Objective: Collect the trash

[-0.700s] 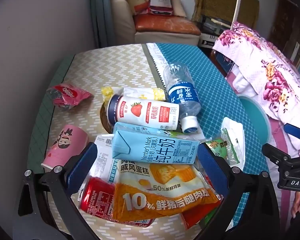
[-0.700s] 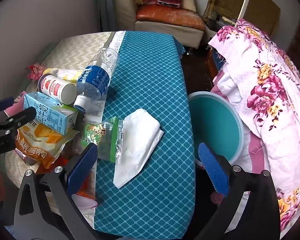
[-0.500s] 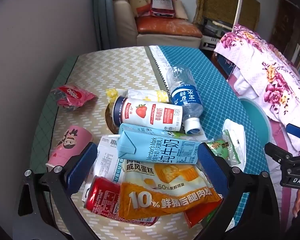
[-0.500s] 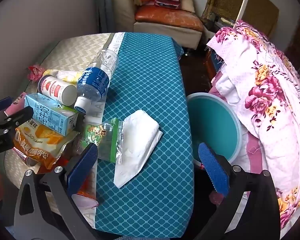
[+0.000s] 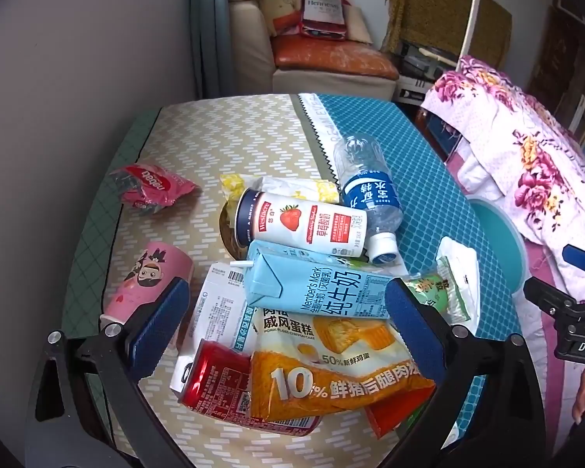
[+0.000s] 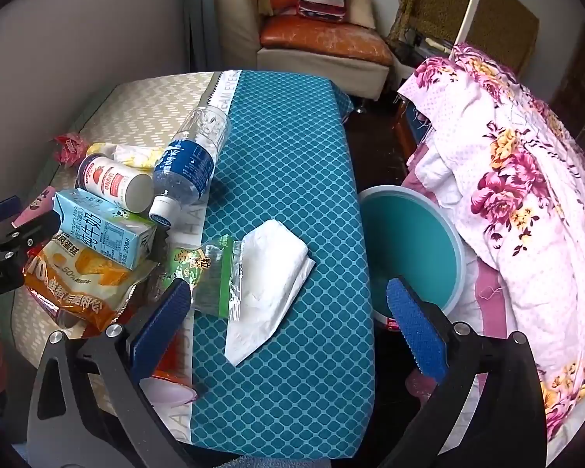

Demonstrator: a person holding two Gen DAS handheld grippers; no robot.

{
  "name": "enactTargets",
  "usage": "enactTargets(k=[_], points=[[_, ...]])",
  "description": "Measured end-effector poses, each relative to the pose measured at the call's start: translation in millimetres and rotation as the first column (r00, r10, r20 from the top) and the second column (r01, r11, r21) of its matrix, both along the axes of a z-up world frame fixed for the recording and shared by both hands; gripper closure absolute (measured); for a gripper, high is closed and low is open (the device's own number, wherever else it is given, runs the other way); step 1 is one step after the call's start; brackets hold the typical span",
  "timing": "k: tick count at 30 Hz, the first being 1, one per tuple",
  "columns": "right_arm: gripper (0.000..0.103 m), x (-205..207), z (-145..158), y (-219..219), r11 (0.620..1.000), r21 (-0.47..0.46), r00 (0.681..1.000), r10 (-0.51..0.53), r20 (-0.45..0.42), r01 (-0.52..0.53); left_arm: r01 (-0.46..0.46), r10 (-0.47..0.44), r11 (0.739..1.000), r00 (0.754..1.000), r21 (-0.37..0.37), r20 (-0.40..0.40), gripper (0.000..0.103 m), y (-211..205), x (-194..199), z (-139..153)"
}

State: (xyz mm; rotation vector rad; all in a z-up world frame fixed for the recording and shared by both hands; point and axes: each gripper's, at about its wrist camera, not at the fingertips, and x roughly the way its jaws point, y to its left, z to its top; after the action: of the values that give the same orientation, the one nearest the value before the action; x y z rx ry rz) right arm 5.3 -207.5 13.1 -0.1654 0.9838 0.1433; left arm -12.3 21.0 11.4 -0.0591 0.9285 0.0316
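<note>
A heap of trash lies on the table: a blue milk carton (image 5: 316,292), an orange snack bag (image 5: 331,374), a red can (image 5: 218,382), a strawberry drink bottle (image 5: 304,222), a water bottle (image 5: 370,191) and a pink cup (image 5: 148,280). My left gripper (image 5: 284,327) hovers open above the heap, its pads wide apart over the carton and bag. In the right wrist view a white tissue (image 6: 273,284) and a green wrapper (image 6: 210,277) lie on the teal cloth. My right gripper (image 6: 288,327) hangs open above them. A teal bin (image 6: 413,253) stands beside the table's right edge.
A red crumpled wrapper (image 5: 152,187) lies apart at the left. A floral quilt (image 6: 518,195) is piled right of the bin. A sofa (image 5: 323,58) with cushions stands beyond the table. A grey wall (image 5: 78,78) borders the table's left side.
The left gripper has drawn back a little, so the heap sits slightly farther up in its view. The right gripper has barely shifted. Both stay open.
</note>
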Motion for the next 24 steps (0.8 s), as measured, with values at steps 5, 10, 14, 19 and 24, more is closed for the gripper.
enactTargets(k=[5,10,14,19,24], points=[[0.006,1.2,0.1,1.0,1.0,-0.001,1.0,0.0,-0.006,0.0,0.004,-0.004,1.0,1.0,0.008,-0.008,0.003,-0.6,1.4,-1.4],[0.006,3.0,-1.5,0.1,1.0,0.003,1.0,-0.005,-0.01,0.005,0.008,-0.008,1.0,1.0,0.014,-0.01,0.003,-4.1,0.8,-2.0],[0.006,3.2,-2.2,-0.8,1.0,0.006,1.0,-0.004,-0.011,0.004,0.007,-0.007,1.0,1.0,0.014,-0.012,0.003,-3.3,1.6,-2.6],[0.006,5.4,-5.8,-3.3,1.0,0.01,1.0,-0.004,-0.02,0.004,0.009,-0.008,1.0,1.0,0.012,-0.018,0.003,-4.5,2.9,-3.6],[0.006,6.3,-5.5,-3.9,1.0,0.013,1.0,-0.004,-0.022,0.004,0.015,-0.014,1.0,1.0,0.017,-0.021,0.003,-6.4,4.3,-4.2]])
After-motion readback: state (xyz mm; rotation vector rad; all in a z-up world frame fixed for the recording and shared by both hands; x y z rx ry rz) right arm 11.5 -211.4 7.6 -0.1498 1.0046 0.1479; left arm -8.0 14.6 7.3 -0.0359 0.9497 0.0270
